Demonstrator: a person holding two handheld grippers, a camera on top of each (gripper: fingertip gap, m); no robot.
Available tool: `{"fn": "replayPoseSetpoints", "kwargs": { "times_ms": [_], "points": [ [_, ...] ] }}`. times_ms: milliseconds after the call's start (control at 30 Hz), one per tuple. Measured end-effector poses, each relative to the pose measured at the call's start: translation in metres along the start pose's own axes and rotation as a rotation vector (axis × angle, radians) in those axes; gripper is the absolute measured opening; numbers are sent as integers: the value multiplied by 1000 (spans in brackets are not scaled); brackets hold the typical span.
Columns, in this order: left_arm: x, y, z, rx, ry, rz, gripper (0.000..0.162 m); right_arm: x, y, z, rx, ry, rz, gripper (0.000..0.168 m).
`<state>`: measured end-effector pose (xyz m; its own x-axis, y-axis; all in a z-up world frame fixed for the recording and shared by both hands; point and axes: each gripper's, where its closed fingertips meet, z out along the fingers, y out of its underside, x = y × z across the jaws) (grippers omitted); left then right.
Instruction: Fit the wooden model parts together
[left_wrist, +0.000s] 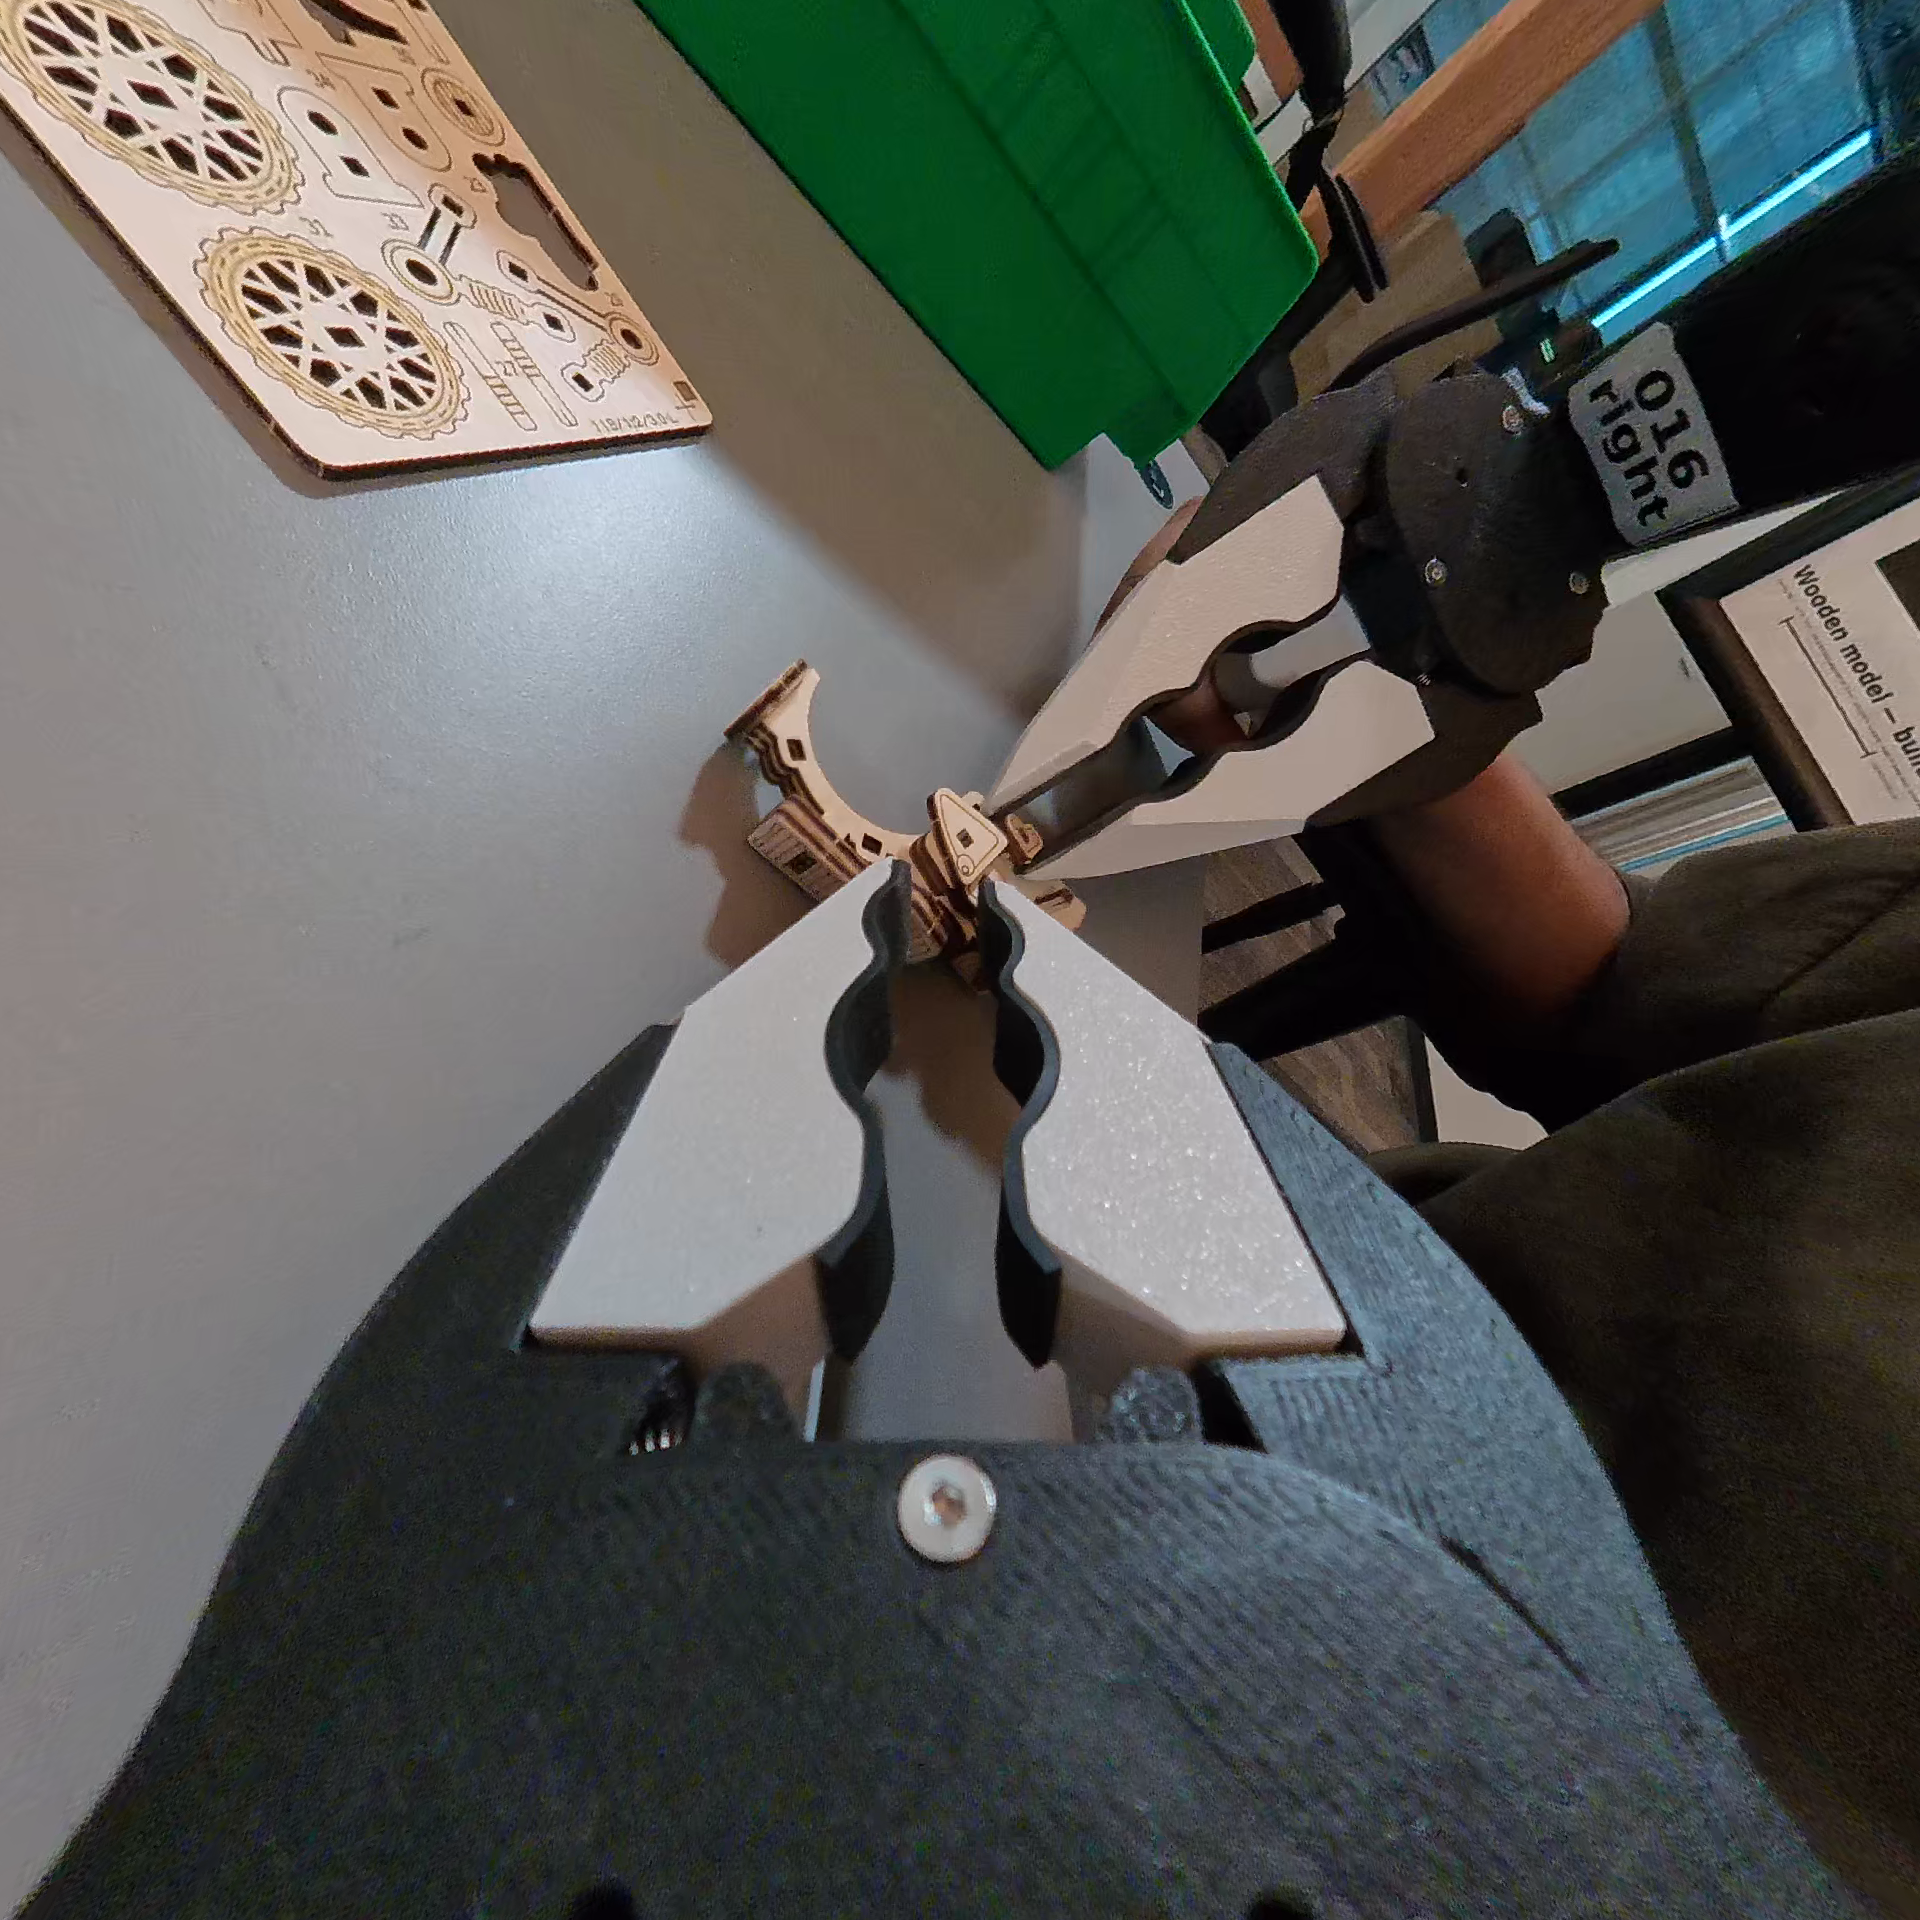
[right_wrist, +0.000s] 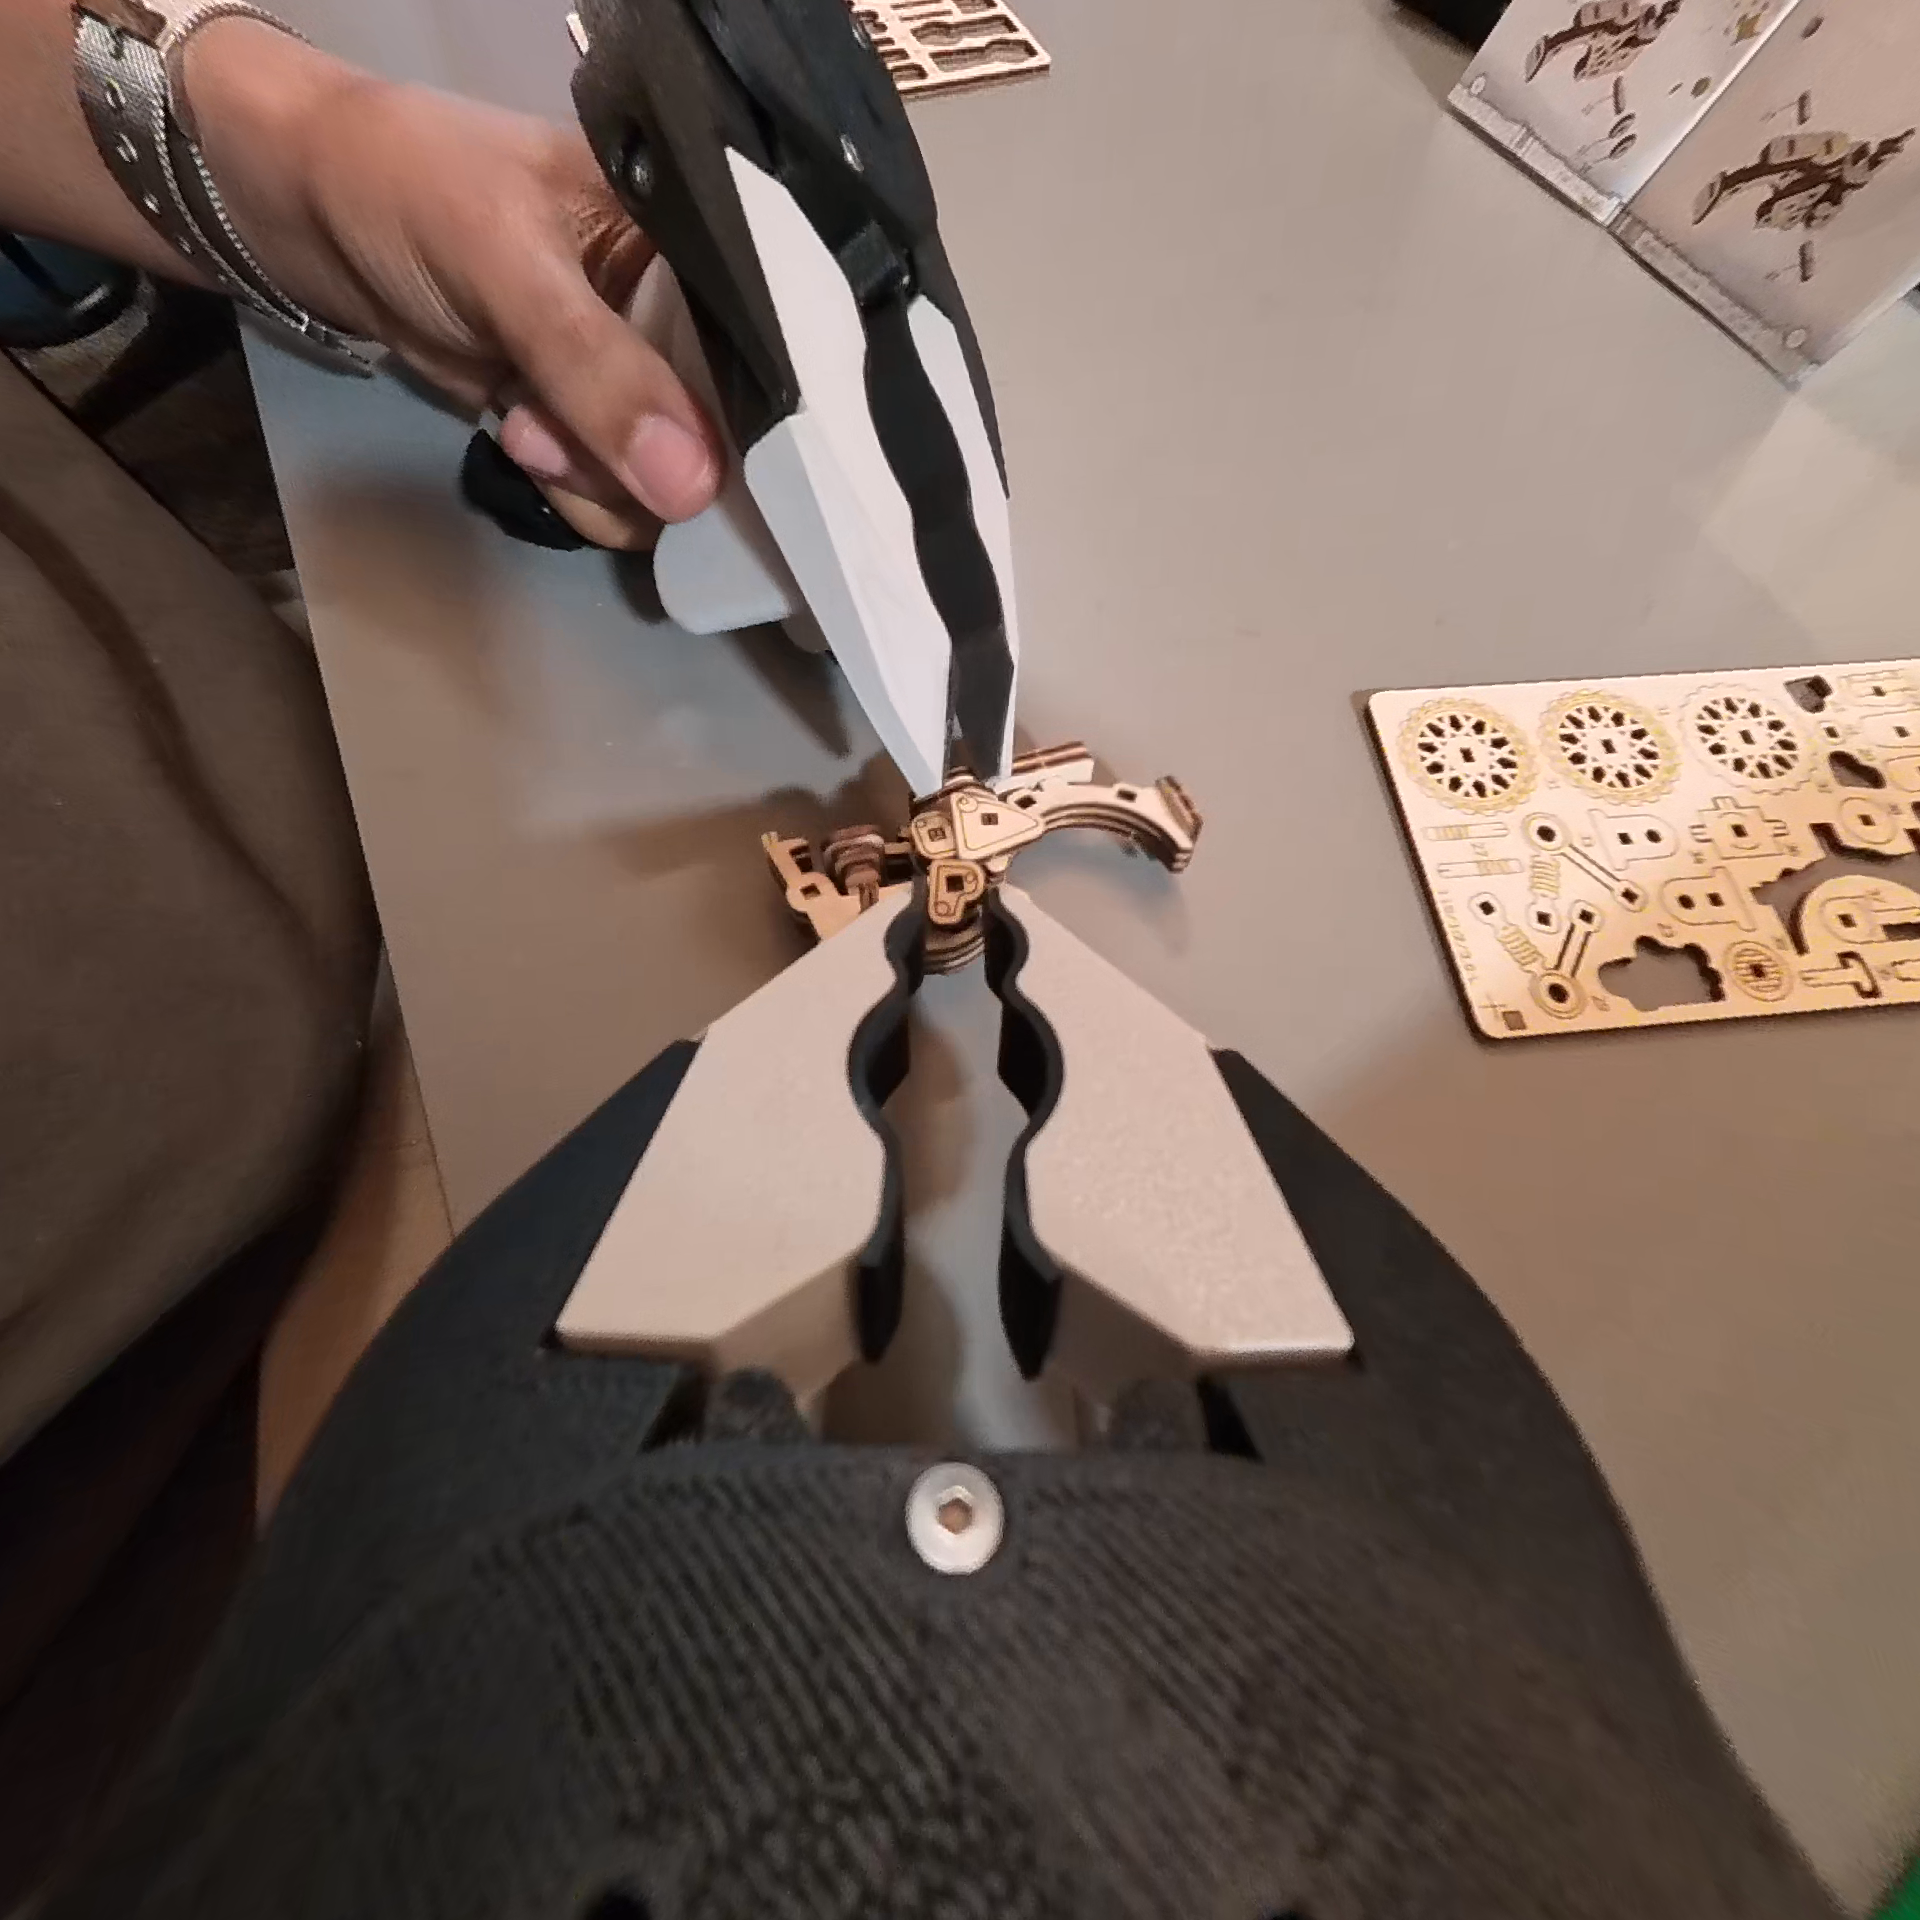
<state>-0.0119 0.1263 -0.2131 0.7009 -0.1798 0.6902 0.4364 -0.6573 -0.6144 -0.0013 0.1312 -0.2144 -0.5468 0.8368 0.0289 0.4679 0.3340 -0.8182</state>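
Note:
A small wooden model (left_wrist: 800, 769) with a curved arch piece rests on the grey table (left_wrist: 312, 831) near its edge. It also shows in the right wrist view (right_wrist: 1101, 816). My left gripper (left_wrist: 940, 899) is shut on the model's layered middle. In the right wrist view it comes down from above (right_wrist: 971, 764) onto the model's top. My right gripper (right_wrist: 954, 925) is shut on a stacked round part under a small triangular plate (right_wrist: 982, 826) at the model's near end. In the left wrist view it reaches in from the right (left_wrist: 1003, 821), its tips at the triangular plate (left_wrist: 966, 836).
A laser-cut parts sheet (right_wrist: 1662, 842) with gear wheels lies to the right, also in the left wrist view (left_wrist: 343, 239). A green bin (left_wrist: 987, 187) stands behind. An instruction booklet (right_wrist: 1704, 156) stands at the far right. A person's hand (right_wrist: 416, 260) holds the left gripper. Both grippers' tips are close together, under 4 cm apart.

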Motion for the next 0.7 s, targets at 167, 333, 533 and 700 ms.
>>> {"fn": "replayPoseSetpoints", "kwargs": {
  "times_ms": [167, 333, 533, 700],
  "points": [
    [0, 0, 0, 1, 9, -10, 13, 2, 1, -3, 1, 1, 2, 9],
    [1, -1, -1, 7, 19, -14, 13, 0, 0, -3, -2, -6, -19, 9],
    [1, -2, -1, 10, 24, -16, 13, -3, 1, -3, -38, 29, -142, 9],
    [1, -2, -2, 10, 25, -16, 13, -1, 5, -3, -67, 32, -151, 8]
  ]
}}
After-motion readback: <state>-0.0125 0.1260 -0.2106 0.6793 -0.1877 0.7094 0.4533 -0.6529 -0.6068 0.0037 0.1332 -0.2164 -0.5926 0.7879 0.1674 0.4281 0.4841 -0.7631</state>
